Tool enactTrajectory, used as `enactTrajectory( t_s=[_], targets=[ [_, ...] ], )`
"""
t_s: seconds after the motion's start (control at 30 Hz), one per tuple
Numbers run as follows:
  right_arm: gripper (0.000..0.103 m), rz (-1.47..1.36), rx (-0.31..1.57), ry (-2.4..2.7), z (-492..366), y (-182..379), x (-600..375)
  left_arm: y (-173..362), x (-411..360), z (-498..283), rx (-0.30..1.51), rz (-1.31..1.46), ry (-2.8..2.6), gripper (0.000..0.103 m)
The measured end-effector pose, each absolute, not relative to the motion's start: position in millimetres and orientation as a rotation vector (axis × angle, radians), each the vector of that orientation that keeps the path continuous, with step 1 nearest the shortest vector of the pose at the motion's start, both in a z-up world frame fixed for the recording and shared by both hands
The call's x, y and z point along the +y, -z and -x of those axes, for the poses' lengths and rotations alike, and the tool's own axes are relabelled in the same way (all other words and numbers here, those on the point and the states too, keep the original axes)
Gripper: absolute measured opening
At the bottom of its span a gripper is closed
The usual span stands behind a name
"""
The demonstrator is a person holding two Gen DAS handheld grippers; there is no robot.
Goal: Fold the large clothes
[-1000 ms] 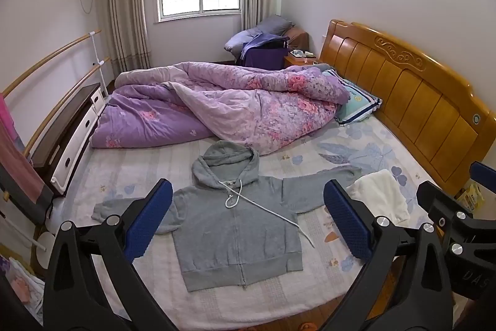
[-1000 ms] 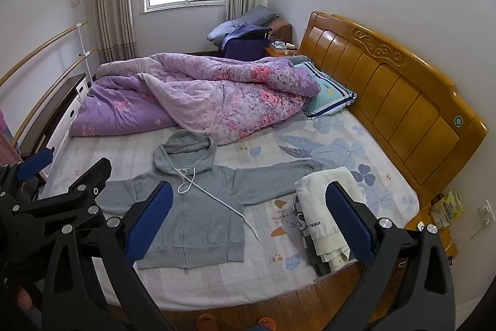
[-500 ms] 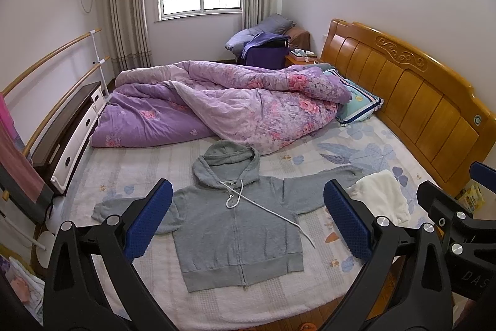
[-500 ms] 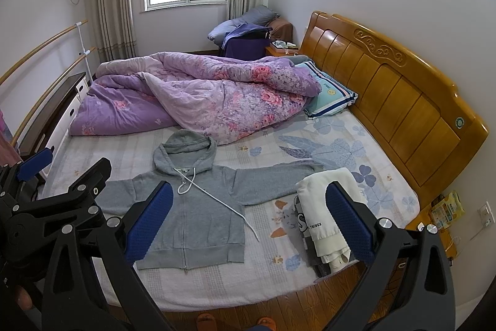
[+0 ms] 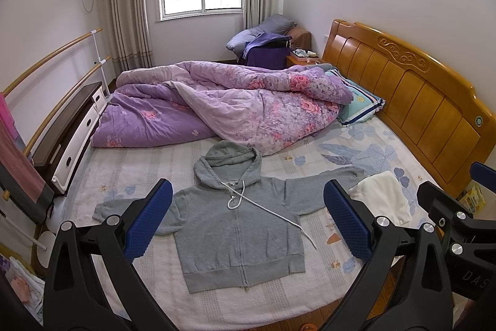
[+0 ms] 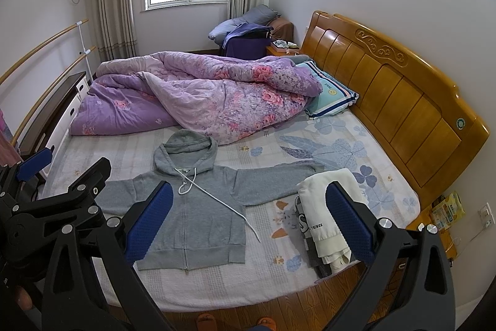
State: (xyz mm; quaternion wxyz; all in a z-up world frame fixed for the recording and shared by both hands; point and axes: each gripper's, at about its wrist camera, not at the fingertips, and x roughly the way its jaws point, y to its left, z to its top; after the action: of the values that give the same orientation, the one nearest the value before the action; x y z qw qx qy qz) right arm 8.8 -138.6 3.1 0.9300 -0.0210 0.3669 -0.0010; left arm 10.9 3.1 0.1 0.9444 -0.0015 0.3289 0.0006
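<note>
A grey zip hoodie point(image 5: 235, 225) lies flat and face up on the bed, sleeves spread out, hood toward the quilt, white drawstring trailing to the right. It also shows in the right wrist view point(image 6: 192, 207). My left gripper point(image 5: 248, 219) is open and empty, held above the bed's near edge in front of the hoodie. My right gripper point(image 6: 248, 219) is open and empty, a little to the right, between the hoodie and a stack of folded clothes point(image 6: 325, 219). The left gripper's body shows at the left of the right wrist view.
A rumpled purple floral quilt point(image 5: 223, 104) fills the far half of the bed point(image 6: 372, 163). A striped pillow point(image 6: 331, 95) lies by the wooden headboard point(image 6: 403, 82). A low cabinet point(image 5: 71, 129) and rails stand at the left. Wooden floor point(image 6: 279, 309) lies below the bed's near edge.
</note>
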Motion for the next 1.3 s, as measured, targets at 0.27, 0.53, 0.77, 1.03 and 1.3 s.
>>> enactTrajectory(
  t_s=[0.27,0.53,0.77,1.03,1.3],
  targets=[
    [0.095,0.043,0.755,0.002,-9.2,0.5,-139.7,5.3,11.5,-15.4,0.674,0.007,-0.001,0.098],
    [0.095,0.042,0.754,0.001,-9.0,1.4,-139.7,6.7,12.8,-16.0,0.673,0.007,-0.001,0.098],
    [0.095,0.041,0.757,0.002,-9.9,1.4,-139.9,6.5,13.2,-17.3,0.676,0.008,0.001,0.098],
    [0.095,0.048,0.761,0.001,-14.8,7.4,-127.3,11.9,18.6,-17.2,0.684,0.013,0.001,0.098],
    [0.095,0.048,0.785,-0.004,-17.9,13.9,-113.4,23.9,26.9,-10.7,0.708,0.015,-0.005,0.098]
  ],
)
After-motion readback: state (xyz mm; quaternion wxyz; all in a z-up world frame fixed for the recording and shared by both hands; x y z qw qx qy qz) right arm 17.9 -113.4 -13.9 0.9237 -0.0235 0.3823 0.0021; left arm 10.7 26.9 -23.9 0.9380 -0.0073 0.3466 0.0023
